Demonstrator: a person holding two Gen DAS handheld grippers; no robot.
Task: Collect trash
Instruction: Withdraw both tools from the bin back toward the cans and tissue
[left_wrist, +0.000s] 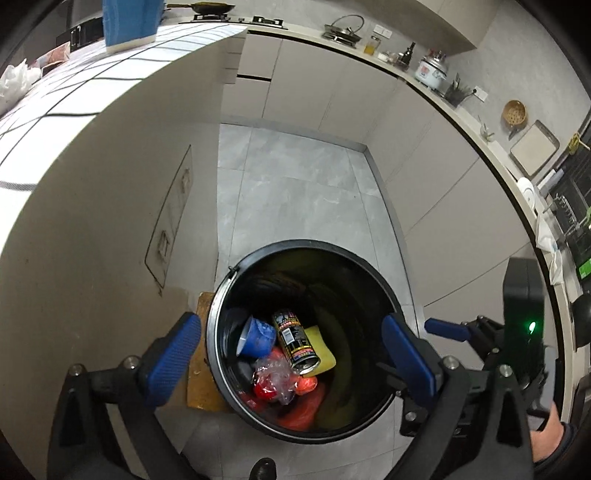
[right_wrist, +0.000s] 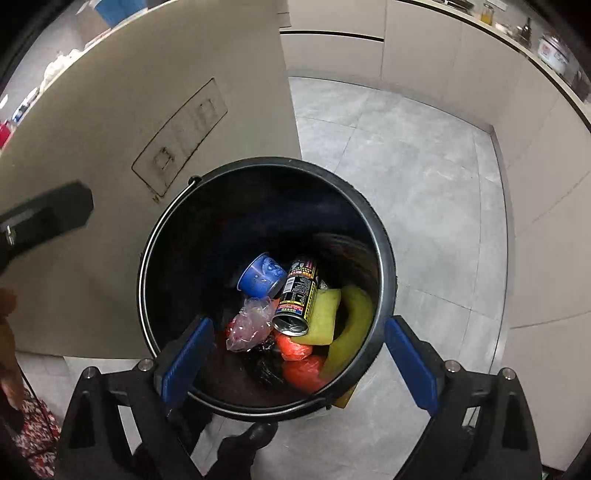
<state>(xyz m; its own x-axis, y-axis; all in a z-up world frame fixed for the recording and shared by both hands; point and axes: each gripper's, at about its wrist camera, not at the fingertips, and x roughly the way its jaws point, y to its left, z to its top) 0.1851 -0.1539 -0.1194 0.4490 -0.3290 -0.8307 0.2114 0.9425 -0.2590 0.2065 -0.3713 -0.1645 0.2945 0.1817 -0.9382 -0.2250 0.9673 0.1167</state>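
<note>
The black bin (right_wrist: 384, 266) stands on grey floor (right_wrist: 413, 177) at lower centre of both views, close against the pale cabinet side (right_wrist: 147, 92) on its left; open floor lies to the right. Inside lie a blue cup (right_wrist: 260, 275), a black can (right_wrist: 297, 295), crumpled plastic (right_wrist: 249, 323), an orange bag (right_wrist: 301, 360) and a yellow sponge (right_wrist: 325, 315). The left gripper (left_wrist: 291, 363) and right gripper (right_wrist: 299, 363) both hang over the bin, spread wide and holding nothing.

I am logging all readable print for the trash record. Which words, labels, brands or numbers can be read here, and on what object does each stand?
No text can be read with certainty.
Black can in the bucket: yellow, red and white label print, too small and blurred to read.
Blue cup: pale pattern only, no legible words.
Both tools, left and right: open, unmarked.
</note>
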